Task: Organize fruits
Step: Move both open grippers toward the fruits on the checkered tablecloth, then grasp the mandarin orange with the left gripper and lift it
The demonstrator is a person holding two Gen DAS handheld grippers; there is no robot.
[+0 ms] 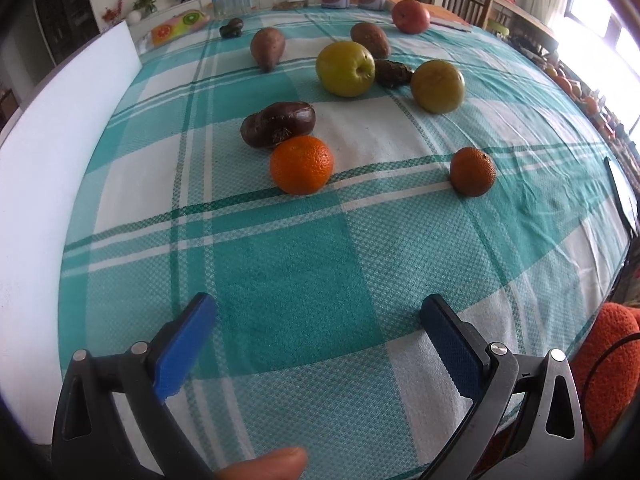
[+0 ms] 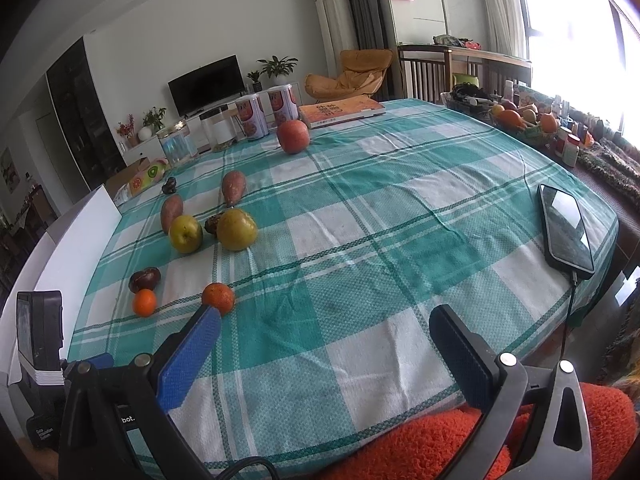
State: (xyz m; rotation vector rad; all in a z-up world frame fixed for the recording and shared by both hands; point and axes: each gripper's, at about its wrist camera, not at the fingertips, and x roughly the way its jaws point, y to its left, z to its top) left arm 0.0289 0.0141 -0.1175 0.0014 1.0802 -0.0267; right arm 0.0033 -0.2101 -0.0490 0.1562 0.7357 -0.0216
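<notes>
Both claws are held wide apart with nothing between the blue fingers. The left gripper [image 1: 318, 312] is held over the near edge of the table [image 1: 288, 264], which is covered by a green and white checked cloth.

Two oranges are seen nearest that edge: a bright orange [image 1: 301, 165] is pressed against a dark purple fruit [image 1: 277, 124], and a duller orange [image 1: 472, 171] is set well apart from them. Further back, two yellow-green apples [image 1: 345, 68] are placed on either side of a small brown lump [image 1: 393, 73]. A red apple [image 2: 293, 136] is found near the far edge.

The right gripper [image 2: 325, 316] is held above the near edge too. A phone [image 2: 565, 230] is laid by the right edge.
</notes>
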